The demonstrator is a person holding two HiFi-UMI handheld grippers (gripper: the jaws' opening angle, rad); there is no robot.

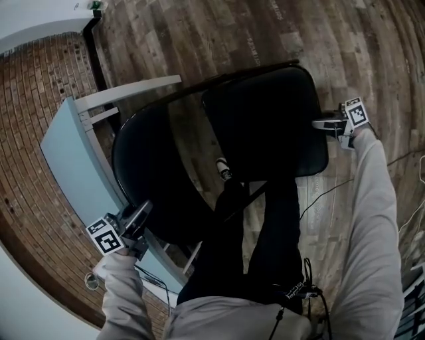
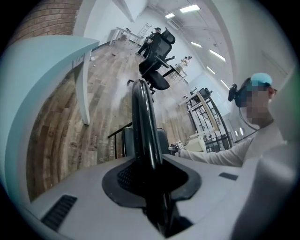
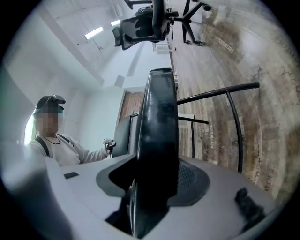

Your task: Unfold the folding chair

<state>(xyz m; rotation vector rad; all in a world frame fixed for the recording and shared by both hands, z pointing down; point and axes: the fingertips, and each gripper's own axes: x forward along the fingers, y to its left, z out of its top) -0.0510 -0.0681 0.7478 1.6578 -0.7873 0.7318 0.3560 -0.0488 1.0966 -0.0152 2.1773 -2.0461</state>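
left tongs [image 1: 141, 211]: clamped on chair backrest [image 1: 146, 166] rim, 8 o'clock | right tongs [image 1: 320, 123]: clamped on chair seat [image 1: 265, 126] edge, 3 o'clock

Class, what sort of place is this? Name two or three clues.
Probably an open office or workshop room: swivel office chairs, a pale desk, ceiling strip lights and a wood-plank floor.

From the head view, the black padded folding chair [image 1: 265, 126] hides most of its own frame and the finger ends of the left gripper [image 1: 143, 212] and right gripper [image 1: 317, 123]. The pale blue counter [image 1: 66, 159] passes behind the backrest at its near end. The seat and the dark trousers [image 1: 265, 232] merge, so the lower frame is unclear.
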